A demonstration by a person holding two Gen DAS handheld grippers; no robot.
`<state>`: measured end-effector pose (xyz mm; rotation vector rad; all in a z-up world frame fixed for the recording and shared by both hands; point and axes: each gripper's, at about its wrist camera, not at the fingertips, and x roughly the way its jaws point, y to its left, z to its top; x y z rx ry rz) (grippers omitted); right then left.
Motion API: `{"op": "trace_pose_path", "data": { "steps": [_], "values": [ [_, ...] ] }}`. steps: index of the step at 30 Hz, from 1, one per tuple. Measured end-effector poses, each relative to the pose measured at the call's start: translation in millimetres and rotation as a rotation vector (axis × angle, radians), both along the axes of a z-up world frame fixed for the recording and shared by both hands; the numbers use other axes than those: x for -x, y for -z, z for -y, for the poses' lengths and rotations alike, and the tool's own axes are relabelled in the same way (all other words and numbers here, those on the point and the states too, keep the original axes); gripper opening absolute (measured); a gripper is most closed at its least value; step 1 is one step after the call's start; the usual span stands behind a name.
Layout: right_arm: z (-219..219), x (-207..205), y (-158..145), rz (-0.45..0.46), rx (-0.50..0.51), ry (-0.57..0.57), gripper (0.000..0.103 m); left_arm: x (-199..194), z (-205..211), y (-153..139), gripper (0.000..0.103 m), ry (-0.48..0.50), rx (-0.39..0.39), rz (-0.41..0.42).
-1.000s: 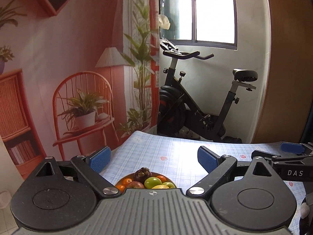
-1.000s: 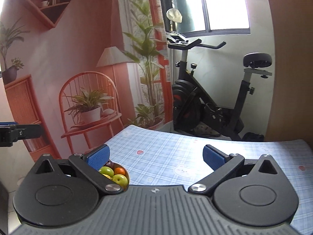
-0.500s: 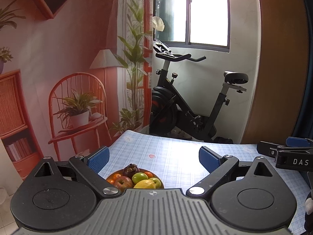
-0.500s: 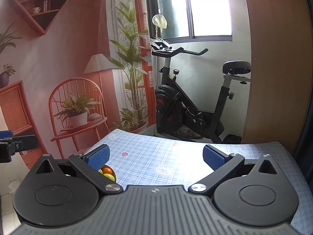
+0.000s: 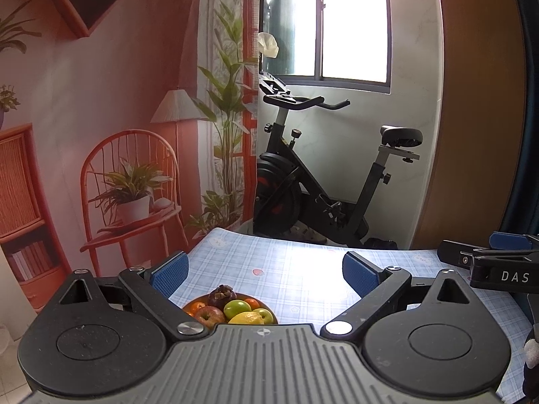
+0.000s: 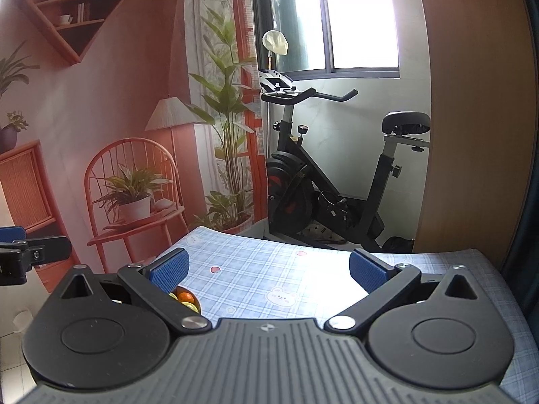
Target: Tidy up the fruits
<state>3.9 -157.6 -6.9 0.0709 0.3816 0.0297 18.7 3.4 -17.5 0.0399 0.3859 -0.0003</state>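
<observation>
The only writing you can read is "DAS", in white letters on the black side of your right tool (image 5: pixel 492 262), which pokes in at the far right edge of the left camera's view.

Your left tool (image 5: pixel 262 271) is open wide, with its two blue pads (image 5: pixel 169 274) far apart and nothing between them. It hangs above the near left part of the surface (image 5: pixel 303 269), which has a blue checked cloth with little hearts and bears on it.

Right below and between those pads sits the fruit bowl (image 5: pixel 274 316). It is round, so it has no long side. It is heaped full: a dark purple mangosteen (image 5: pixel 221 295) at the far side with its stem cap up, a red apple (image 5: pixel 210 314) on the near left, a green apple (image 5: pixel 237 307) in the middle, a yellow lemon (image 5: pixel 246 318) at the near edge lying sideways, and small oranges (image 5: pixel 252 302) around the rim.

Your right tool (image 6: pixel 269 271) is open wide too and holds nothing. It is over the middle of the surface, and in its view the bowl just peeks out behind the left pad, with an orange fruit showing.

Past the far end of the surface stands a black exercise bike (image 5: pixel 323 181) under a window (image 5: pixel 353 23).
</observation>
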Motion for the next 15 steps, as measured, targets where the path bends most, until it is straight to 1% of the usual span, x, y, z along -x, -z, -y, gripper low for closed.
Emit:
{"op": "trace_pose_path", "data": {
  "steps": [4,15],
  "values": [
    [1.5,1.1,0.0,0.001,-0.003,-0.001,0.103,1.7,3.0,0.3,0.099,0.006,-0.013,0.006],
    [3.8,2.4,-1.4,0.003,-0.004,-0.001,0.103,6.0,3.7,-2.7,0.099,0.007,-0.017,0.021]
  ]
}}
